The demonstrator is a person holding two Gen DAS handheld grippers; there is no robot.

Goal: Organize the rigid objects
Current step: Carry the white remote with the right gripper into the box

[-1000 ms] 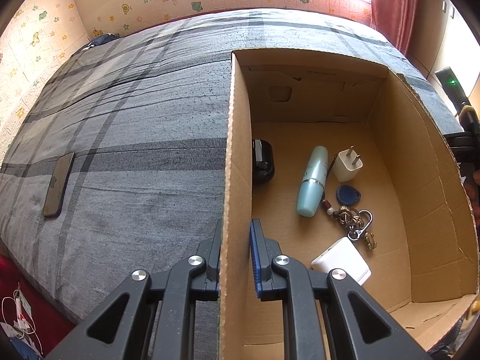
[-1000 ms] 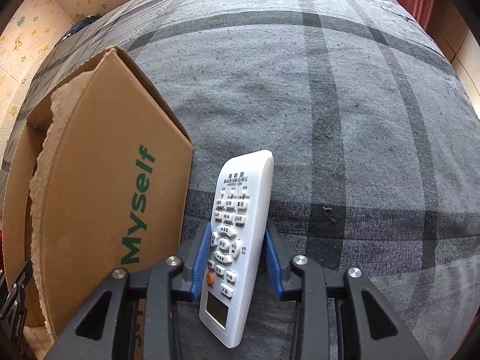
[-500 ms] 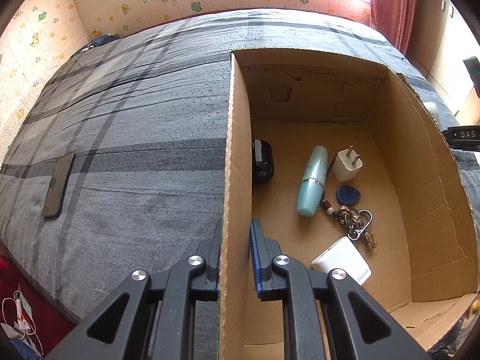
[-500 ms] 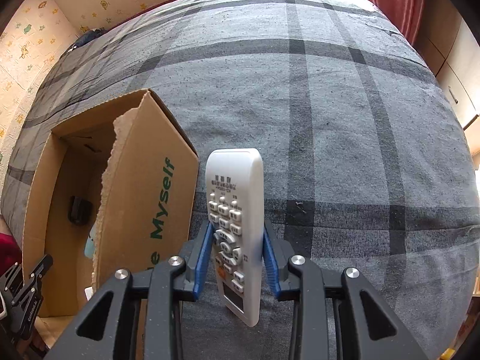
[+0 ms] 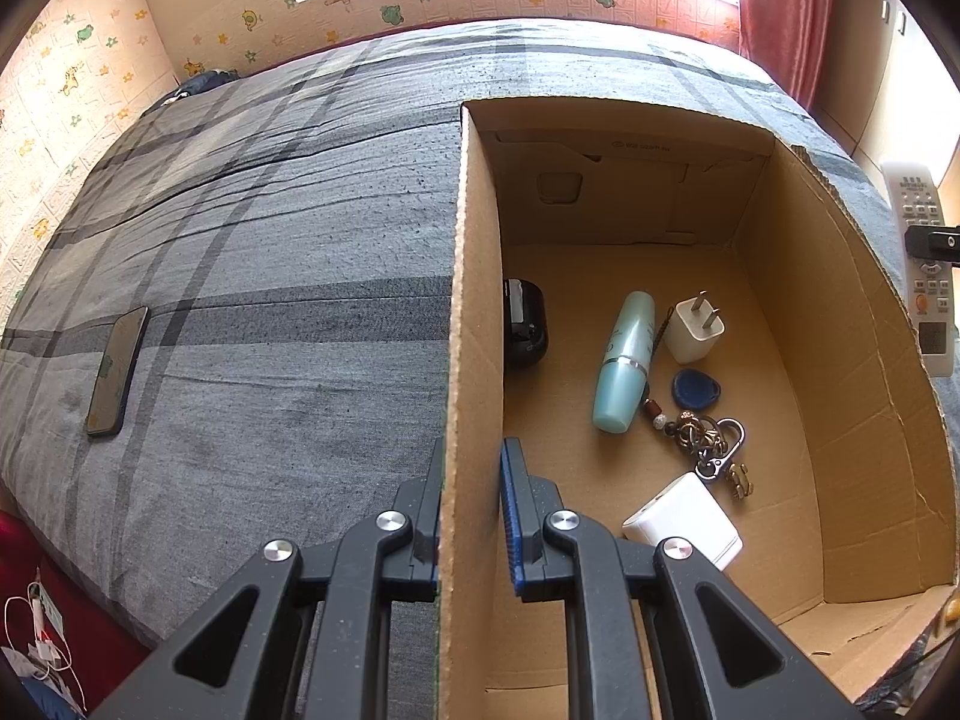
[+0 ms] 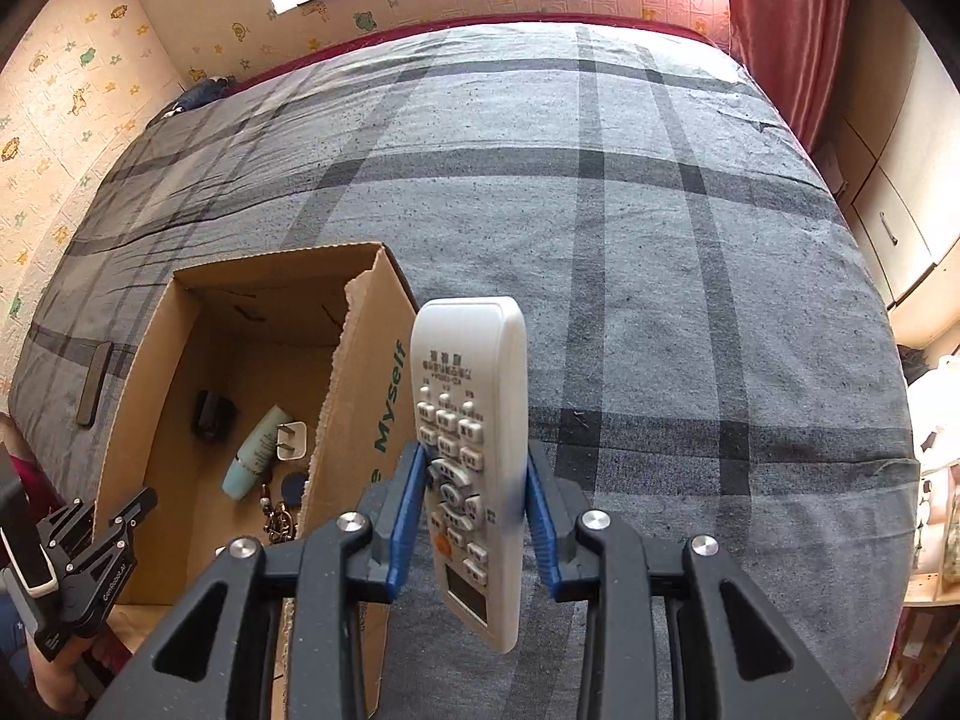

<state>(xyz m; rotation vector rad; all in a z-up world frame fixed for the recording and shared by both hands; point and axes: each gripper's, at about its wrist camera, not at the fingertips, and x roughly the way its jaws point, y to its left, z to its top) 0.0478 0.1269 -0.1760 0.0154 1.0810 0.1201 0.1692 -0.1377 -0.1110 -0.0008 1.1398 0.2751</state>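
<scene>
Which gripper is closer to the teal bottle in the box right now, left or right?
Left. The left gripper clamps the cardboard box wall, with the teal bottle just inside. The right gripper holds the remote outside the box's opposite wall.

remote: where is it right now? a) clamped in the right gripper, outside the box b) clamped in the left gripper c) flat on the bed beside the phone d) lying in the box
a: the right gripper is shut on the remote, which is off the bed and right of the box wall; the left gripper grips the box's other wall.
</scene>
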